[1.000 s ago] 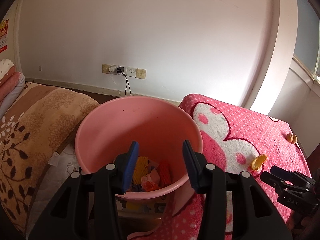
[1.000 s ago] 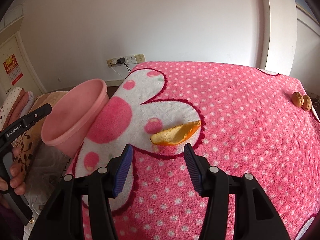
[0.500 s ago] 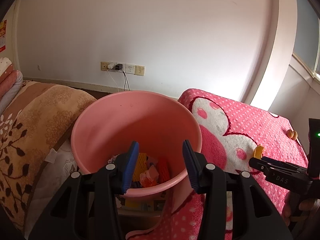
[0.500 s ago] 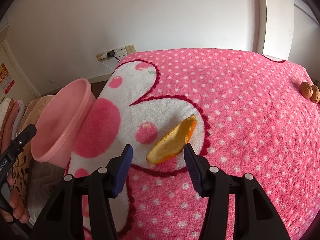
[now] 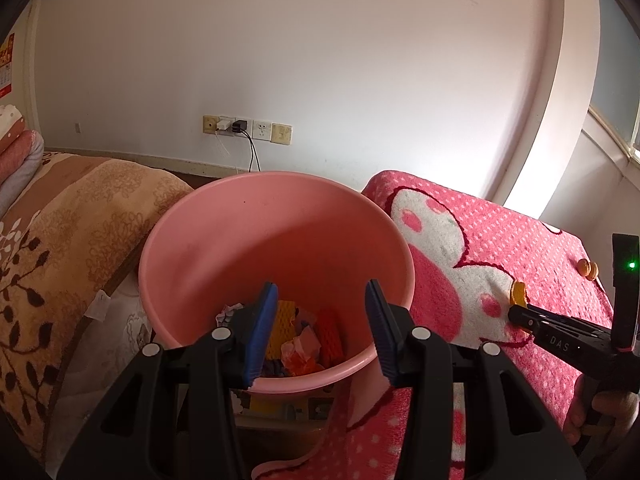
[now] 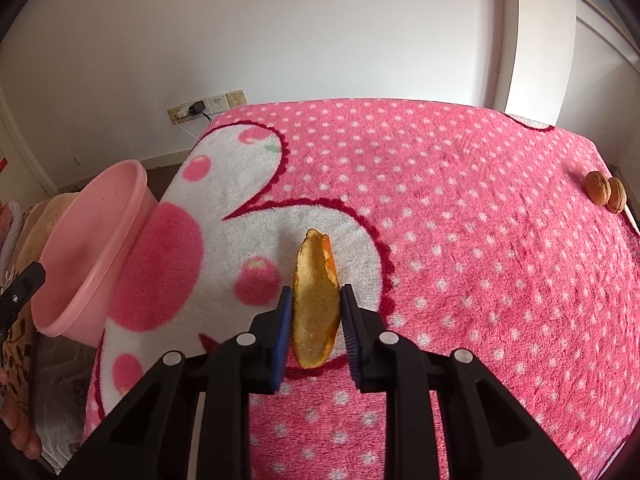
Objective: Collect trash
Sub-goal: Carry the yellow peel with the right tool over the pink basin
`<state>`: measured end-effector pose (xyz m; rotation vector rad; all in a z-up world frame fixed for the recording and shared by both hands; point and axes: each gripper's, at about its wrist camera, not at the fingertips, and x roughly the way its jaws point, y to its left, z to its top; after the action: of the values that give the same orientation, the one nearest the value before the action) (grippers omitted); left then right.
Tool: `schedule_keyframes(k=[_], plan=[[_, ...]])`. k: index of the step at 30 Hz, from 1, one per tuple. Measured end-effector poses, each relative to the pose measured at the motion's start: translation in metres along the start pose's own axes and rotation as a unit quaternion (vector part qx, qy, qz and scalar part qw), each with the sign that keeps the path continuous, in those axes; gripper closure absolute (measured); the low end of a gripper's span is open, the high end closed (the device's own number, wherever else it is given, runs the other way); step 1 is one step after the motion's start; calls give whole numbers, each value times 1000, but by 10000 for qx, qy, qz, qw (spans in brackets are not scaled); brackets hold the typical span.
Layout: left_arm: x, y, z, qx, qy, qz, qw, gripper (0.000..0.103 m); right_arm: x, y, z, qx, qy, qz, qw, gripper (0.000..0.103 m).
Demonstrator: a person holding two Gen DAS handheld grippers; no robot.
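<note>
The right gripper (image 6: 313, 320) has just been closing its jaws and now pinches the orange peel (image 6: 314, 302) on the pink blanket (image 6: 460, 240). The left gripper (image 5: 320, 330), jaws wide and empty, hovers over the pink bucket (image 5: 276, 216).

A: What sort of place?
B: A home, bedroom most likely. Pink polka-dot fleece blanket (image 6: 460, 240) with a cartoon print fills centre and right of the right wrist view.
A: More?
B: Tan leaf-pattern blanket (image 5: 80, 220) at left of the left wrist view, folded bedding (image 5: 16, 152) at far left edge. Plain white wall with sockets and plugged-in chargers (image 5: 240, 126) mid-frame, pink plastic bucket (image 5: 224, 232) holding scraps at centre.
</note>
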<state>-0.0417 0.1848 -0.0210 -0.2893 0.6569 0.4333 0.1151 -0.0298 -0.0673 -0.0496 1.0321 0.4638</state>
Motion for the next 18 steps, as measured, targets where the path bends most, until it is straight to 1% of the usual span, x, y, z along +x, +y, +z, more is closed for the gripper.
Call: schedule_keyframes(k=[4, 8, 18], plan=[[-1, 0, -1, 6, -20, -14, 10000, 57, -6, 2, -1, -68, -84, 44, 9999, 84], [-1, 3, -1, -30, -27, 6, 10000, 57, -21, 11, 0, -143, -274, 312, 9990, 84], [-6, 10, 2, -107, -94, 69, 9999, 57, -46, 69, 19, -696, -643, 989, 9906, 84]])
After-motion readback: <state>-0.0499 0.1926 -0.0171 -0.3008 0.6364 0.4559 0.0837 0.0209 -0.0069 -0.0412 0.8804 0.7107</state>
